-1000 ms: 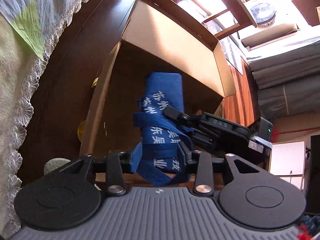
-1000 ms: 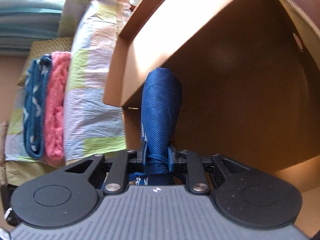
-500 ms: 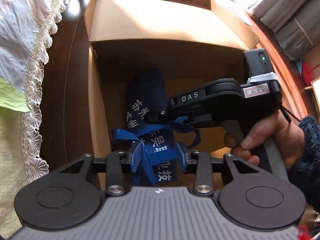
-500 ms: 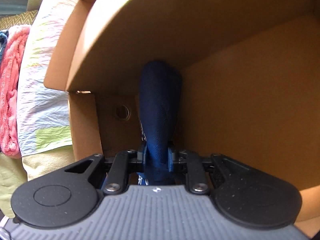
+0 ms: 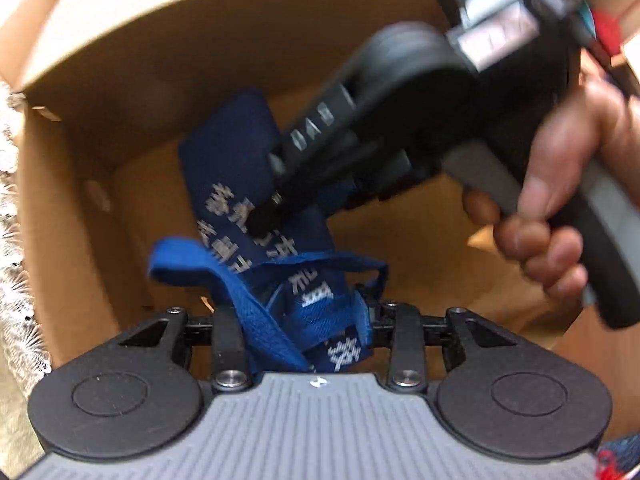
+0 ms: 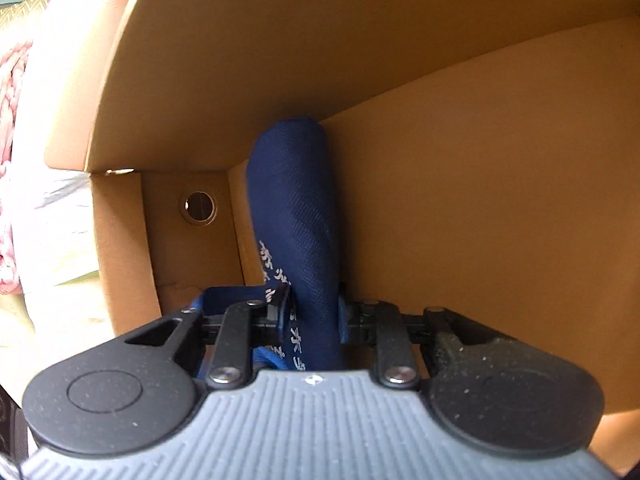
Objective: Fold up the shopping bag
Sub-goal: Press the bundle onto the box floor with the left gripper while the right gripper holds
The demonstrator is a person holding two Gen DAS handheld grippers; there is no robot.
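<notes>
Blue woven bag (image 5: 236,176), soft, light and folded, sits pinched by both the left hand-held gripper (image 5: 308,316) and right hand-held gripper (image 6: 310,312) near the box (image 6: 480,200) corner; grip the thick middle, not loose straps (image 5: 208,268).

Each gripper (image 5: 304,316) has black linkage arms, silver screws and a ribbed grey body (bare-skinned hand (image 5: 560,200)).

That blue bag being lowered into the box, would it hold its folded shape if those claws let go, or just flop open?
Probably it loosens a little. The blue bag is soft woven cloth, pinched in by the right claw. Its handle straps already hang in loose loops by the left claw. It looks light, and the cardboard box walls may help keep it bundled.
</notes>
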